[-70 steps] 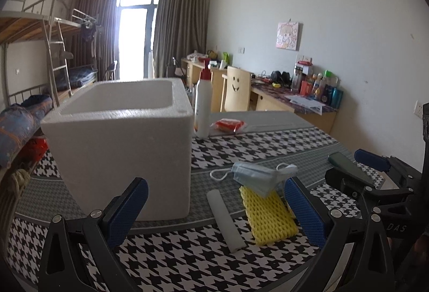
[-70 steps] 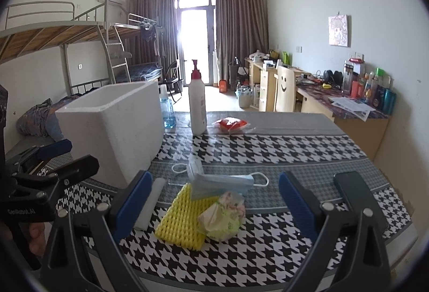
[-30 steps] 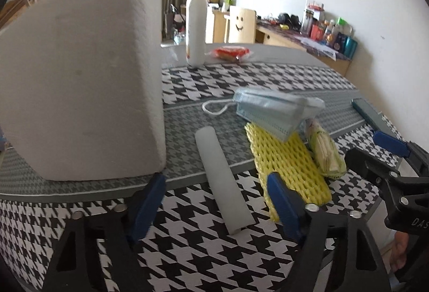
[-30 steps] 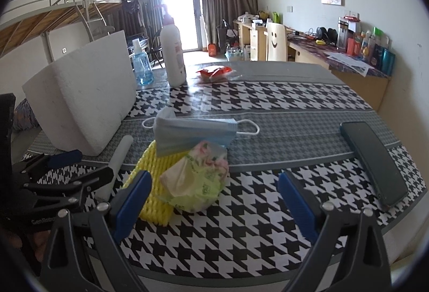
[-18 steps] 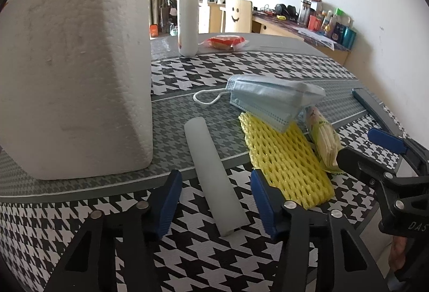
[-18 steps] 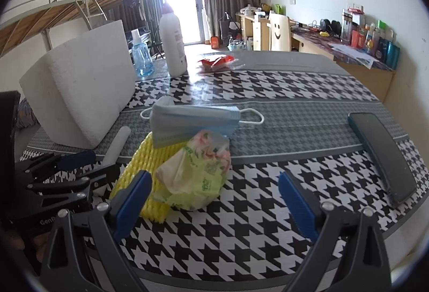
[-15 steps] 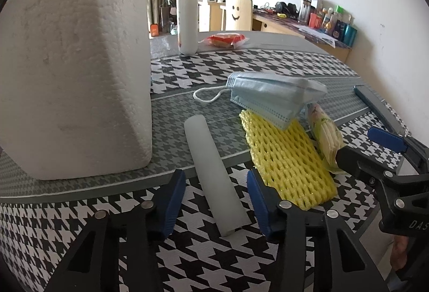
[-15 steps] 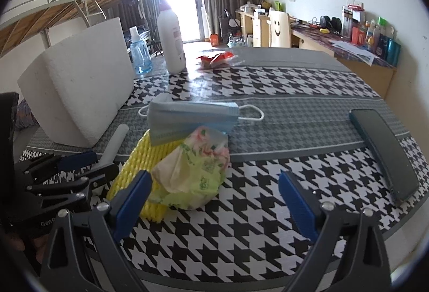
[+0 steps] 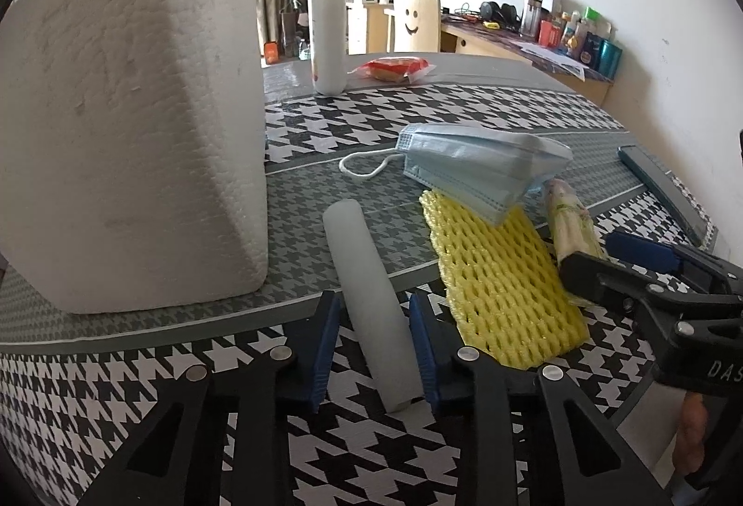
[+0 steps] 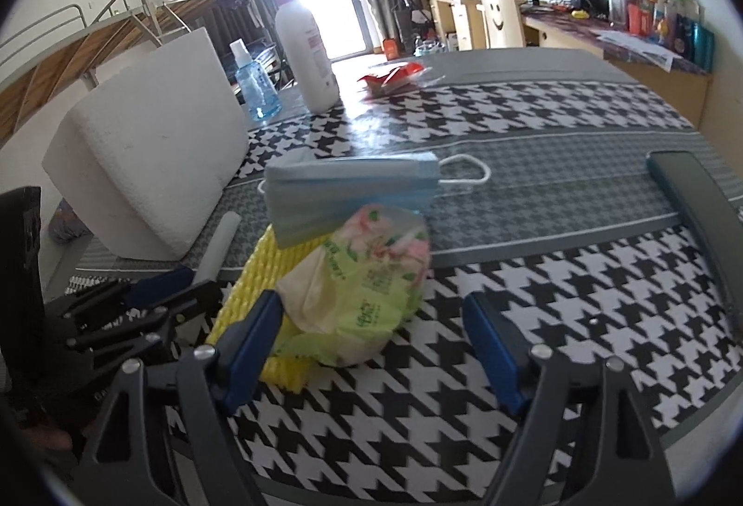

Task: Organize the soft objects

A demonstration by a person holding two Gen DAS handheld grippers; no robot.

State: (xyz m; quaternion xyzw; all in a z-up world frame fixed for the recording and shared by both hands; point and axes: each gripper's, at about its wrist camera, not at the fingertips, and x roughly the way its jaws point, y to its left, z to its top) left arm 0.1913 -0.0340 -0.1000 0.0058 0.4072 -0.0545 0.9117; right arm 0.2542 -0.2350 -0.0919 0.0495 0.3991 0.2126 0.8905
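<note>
A white foam tube (image 9: 367, 297) lies on the houndstooth table (image 9: 418, 120) beside a white foam box (image 9: 130, 111). My left gripper (image 9: 374, 343) straddles the tube's near end. Its jaws are closing, with a thin gap still showing at the left pad. To the right lie a yellow foam net (image 9: 497, 274) and a blue face mask (image 9: 473, 167) resting partly on it. A green and pink tissue packet (image 10: 362, 288) sits on the net's edge between the jaws of my right gripper (image 10: 371, 348). Those jaws are closing but still stand wide of the packet.
A pump bottle (image 9: 327, 28), a red snack packet (image 9: 394, 67) and a blue spray bottle (image 10: 253, 88) stand at the table's far side. A dark phone (image 10: 696, 204) lies near the right edge. Desks, a chair and a bunk bed fill the room behind.
Both grippers came down close to the table. The left jaws narrowed around the foam tube. The right jaws drew in a little around the tissue packet.
</note>
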